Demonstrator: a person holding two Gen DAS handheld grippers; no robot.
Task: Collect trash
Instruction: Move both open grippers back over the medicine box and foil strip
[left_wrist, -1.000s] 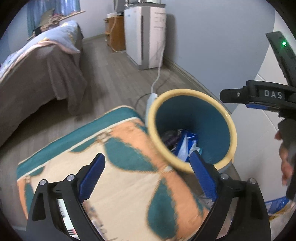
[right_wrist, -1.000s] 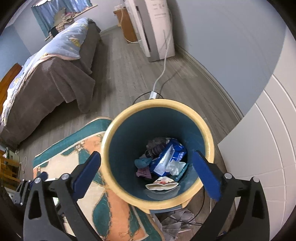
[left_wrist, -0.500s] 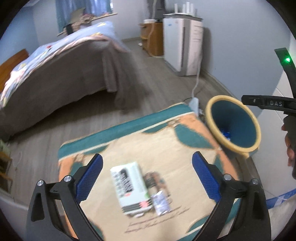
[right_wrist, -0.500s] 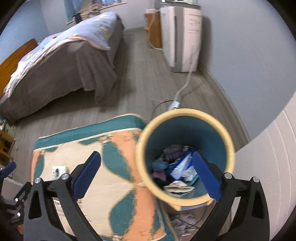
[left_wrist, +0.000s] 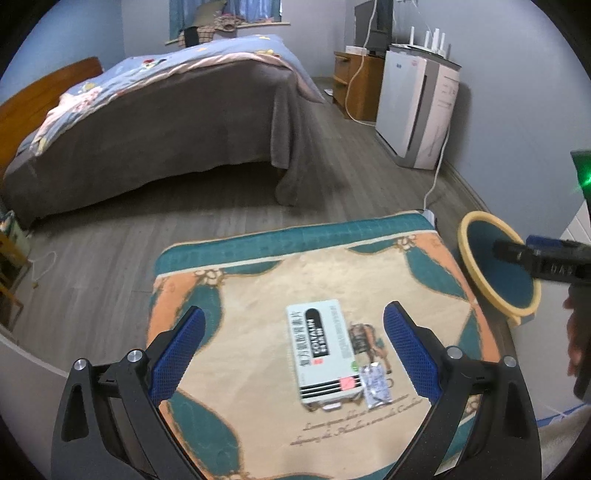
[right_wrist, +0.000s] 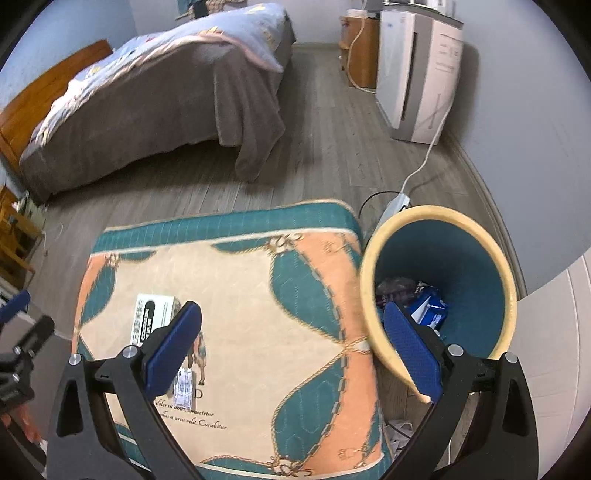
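My left gripper (left_wrist: 291, 347) has swung from the bin (right_wrist: 439, 284) to the white box (left_wrist: 321, 350); both grippers' fingers spread wide, empty.

Left gripper (left_wrist: 291, 347): two matte black angular arms with slotted cut-outs, each carrying silver round-head screws, ending in fingers (left_wrist: 177, 354) faced with blue cross-hatched pads. Right gripper (right_wrist: 291, 347): same construction, with black arms, paired silver screws and blue textured fingers (right_wrist: 413, 354). In the left wrist view the right gripper body bears a green indicator light, pale lettering, and bare skin of the right hand (left_wrist: 578, 332) shows beside it.
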